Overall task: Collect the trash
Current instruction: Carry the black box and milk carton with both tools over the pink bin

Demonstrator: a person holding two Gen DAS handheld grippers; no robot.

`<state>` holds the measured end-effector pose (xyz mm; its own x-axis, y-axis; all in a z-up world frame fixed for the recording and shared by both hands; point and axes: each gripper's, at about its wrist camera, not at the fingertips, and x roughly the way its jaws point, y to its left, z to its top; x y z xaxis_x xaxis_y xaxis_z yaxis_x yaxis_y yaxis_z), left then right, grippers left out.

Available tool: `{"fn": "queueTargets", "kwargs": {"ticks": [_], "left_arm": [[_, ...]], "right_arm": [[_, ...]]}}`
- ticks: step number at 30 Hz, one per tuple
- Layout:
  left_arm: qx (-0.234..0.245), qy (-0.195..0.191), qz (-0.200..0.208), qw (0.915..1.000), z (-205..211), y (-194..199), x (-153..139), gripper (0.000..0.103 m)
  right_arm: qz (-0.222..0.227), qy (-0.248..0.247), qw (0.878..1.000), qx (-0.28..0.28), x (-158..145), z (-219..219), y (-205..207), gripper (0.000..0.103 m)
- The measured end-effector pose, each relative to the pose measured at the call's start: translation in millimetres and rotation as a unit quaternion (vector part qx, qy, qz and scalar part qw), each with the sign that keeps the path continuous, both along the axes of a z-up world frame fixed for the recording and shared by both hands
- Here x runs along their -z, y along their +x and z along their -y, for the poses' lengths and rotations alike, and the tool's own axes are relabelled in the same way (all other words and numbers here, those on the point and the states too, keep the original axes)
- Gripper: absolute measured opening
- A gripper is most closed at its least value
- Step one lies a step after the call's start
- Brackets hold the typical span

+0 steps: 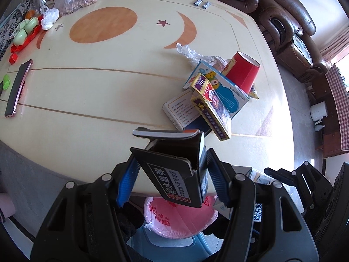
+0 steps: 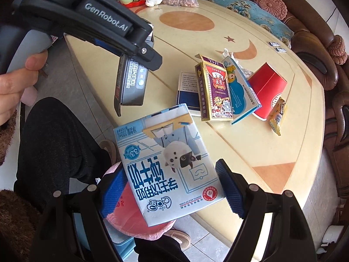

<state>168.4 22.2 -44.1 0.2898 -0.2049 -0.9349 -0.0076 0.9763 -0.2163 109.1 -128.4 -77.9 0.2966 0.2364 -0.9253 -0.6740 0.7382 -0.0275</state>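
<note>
A black box (image 1: 176,170) is clamped in the left gripper (image 1: 172,174) and a milk carton (image 2: 168,163) in the right gripper (image 2: 172,187), both held at lower centre above the pink-lined bin (image 1: 181,220), apparently for dropping.

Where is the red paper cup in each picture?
Left wrist view: the red cup lies on its side at the right, behind the pile of boxes.
Right wrist view: the red cup lies right of center, beside the blue cartoon box.
Shared landmark: the orange crescent moon inlaid in the table.
</note>
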Motion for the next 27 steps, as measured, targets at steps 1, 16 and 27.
{"fn": "queueTargets", "kwargs": {"ticks": [1,16,27], "left_arm": [[0.005,0.0,0.002,1.0,1.6,-4.9,-1.4,0.061],[0.062,0.008,0.014,0.9979,32.4,-73.3,-0.7,0.061],[0.099,0.019,0.008,0.9949,48.2,-113.7,26.8,0.061]], "right_arm": [[0.002,0.0,1.0,0.003,-1.5,1.6,-4.0,0.078],[0.0,0.008,0.999,0.046,1.2,21.4,-56.9,0.078],[-0.005,0.009,0.997,0.083,27.5,37.5,-93.0,0.078]]}}
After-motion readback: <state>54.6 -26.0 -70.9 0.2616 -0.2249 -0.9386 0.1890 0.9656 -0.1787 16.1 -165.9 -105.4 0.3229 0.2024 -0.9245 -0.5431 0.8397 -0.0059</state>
